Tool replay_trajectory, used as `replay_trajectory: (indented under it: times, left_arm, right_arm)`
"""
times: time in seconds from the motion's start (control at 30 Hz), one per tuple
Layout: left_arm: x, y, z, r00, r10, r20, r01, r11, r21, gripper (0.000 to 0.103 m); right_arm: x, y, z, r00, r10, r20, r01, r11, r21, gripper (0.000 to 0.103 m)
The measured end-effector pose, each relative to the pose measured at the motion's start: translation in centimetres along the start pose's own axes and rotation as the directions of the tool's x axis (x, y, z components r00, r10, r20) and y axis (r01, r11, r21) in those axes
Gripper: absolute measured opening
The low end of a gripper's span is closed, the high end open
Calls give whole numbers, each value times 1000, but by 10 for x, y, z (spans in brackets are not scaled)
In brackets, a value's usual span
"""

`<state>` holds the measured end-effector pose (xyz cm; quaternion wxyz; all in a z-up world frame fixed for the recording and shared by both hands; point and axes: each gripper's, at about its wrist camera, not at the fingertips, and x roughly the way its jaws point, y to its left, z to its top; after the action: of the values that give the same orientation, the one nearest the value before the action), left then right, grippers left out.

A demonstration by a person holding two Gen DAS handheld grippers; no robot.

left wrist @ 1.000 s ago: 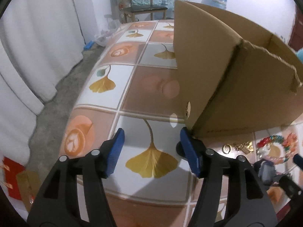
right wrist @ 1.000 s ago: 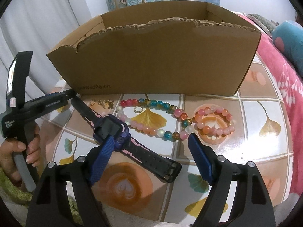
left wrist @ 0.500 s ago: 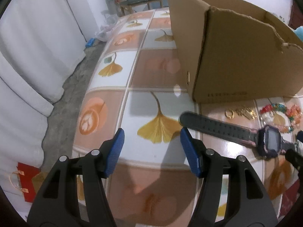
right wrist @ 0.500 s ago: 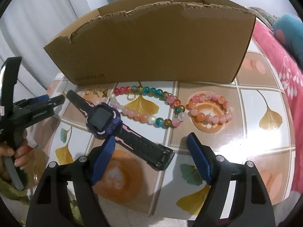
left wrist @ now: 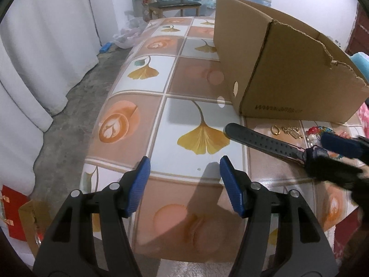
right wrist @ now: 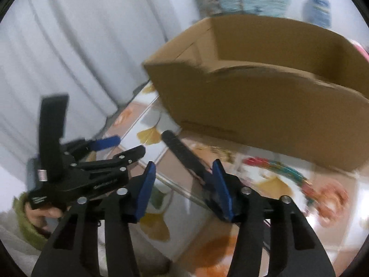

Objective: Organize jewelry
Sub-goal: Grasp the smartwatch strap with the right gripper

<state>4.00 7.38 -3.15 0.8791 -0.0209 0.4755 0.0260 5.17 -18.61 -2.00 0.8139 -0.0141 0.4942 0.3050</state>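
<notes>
Black perforated watch strap [left wrist: 263,142] in closing right claw [right wrist: 183,185]; left claw [left wrist: 184,185] opening, empty.

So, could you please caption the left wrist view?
Open left tongs hover over the tiled table; watch beside cardboard box.

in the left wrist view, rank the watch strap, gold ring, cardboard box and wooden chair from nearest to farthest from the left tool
1. Watch strap, just ahead and right of the left tool.
2. Gold ring, farther right on the table, in front of the box.
3. Cardboard box, standing behind the ring, upper right.
4. Wooden chair, far beyond the table's end, at the wall.
</notes>
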Motion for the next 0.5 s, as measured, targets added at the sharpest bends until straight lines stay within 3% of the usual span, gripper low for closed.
replay_trajectory:
  times: [0.2, 0.33, 0.4, 0.5]
  left_arm:
    - [0, 1, -4, 998, -57, -2, 57, 998, 19, 85]
    - [0, 5, -6, 997, -81, 14, 81, 997, -2, 87]
    - [0, 7, -6, 993, -117, 15, 117, 993, 2, 95]
    - [0, 9, -6, 990, -139, 21, 139, 990, 2, 95]
  right_arm:
    - [9, -5, 9, 1000, -6, -29, 7, 1000, 4, 41]
    - [4, 1, 14, 999, -41, -26, 40, 999, -9, 40]
    - [17, 6, 24, 998, -51, -36, 51, 999, -16, 40]
    - [19, 8, 25, 998, -48, -49, 47, 998, -31, 40]
